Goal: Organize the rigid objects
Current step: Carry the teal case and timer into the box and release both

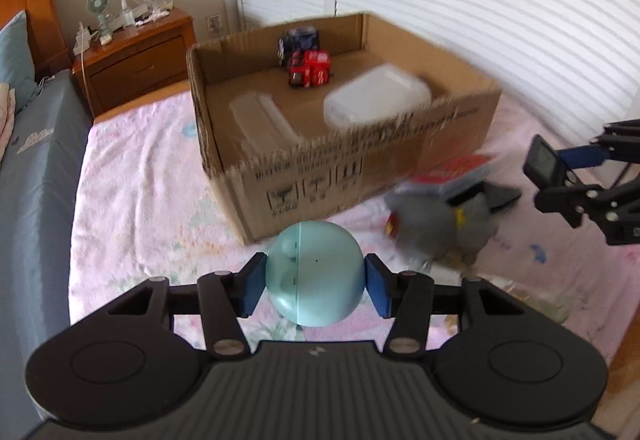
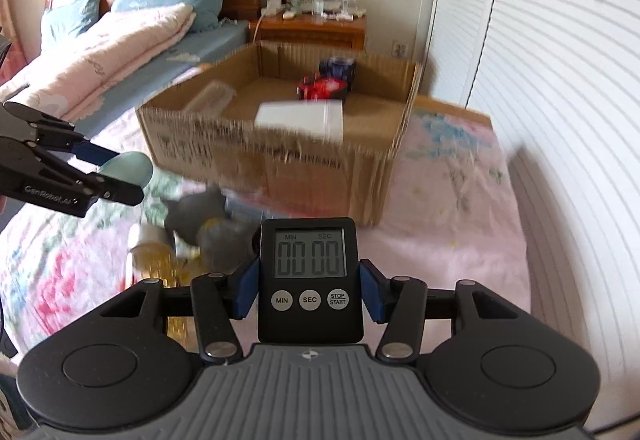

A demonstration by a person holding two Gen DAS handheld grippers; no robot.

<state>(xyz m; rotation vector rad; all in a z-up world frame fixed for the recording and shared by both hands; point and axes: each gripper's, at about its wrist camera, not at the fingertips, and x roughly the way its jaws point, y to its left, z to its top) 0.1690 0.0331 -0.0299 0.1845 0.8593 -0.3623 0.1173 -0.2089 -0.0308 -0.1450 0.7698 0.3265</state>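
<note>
The left gripper (image 1: 316, 280) was clamped on a pale blue ball (image 1: 316, 274), one blue pad (image 1: 254, 288) against each side of it. The right gripper (image 2: 310, 280) was clamped on a black digital timer (image 2: 310, 280), display facing the camera and reading zero. Both loads were held in the air above the pink floral bedspread (image 1: 132, 184), short of the open cardboard box (image 1: 320, 176) that stood on the bed.

Inside the box lay a red toy (image 1: 310, 68), a dark blue toy (image 1: 300, 40) behind it, a white plastic container (image 1: 376, 96) and a clear container (image 1: 260, 120). Just outside the box, near its front wall, lay a grey plush toy (image 1: 440, 224) with a red-labelled package (image 1: 456, 170) partly beneath it; a yellowish bottle (image 2: 154, 260) lay beside them.

Judged risks from this position:

1. The ball was gripped on two small contact patches of a curved surface. A jolt or slight loosening could let it squirt out and roll off the bed.
2. The timer was pinched by its edges only. Contact with the box rim during entry could twist it out of the pads.
3. The two grippers were close together. Simultaneous approach to the box could cause a collision.
4. A drop from height could strike the containers already inside.
</note>
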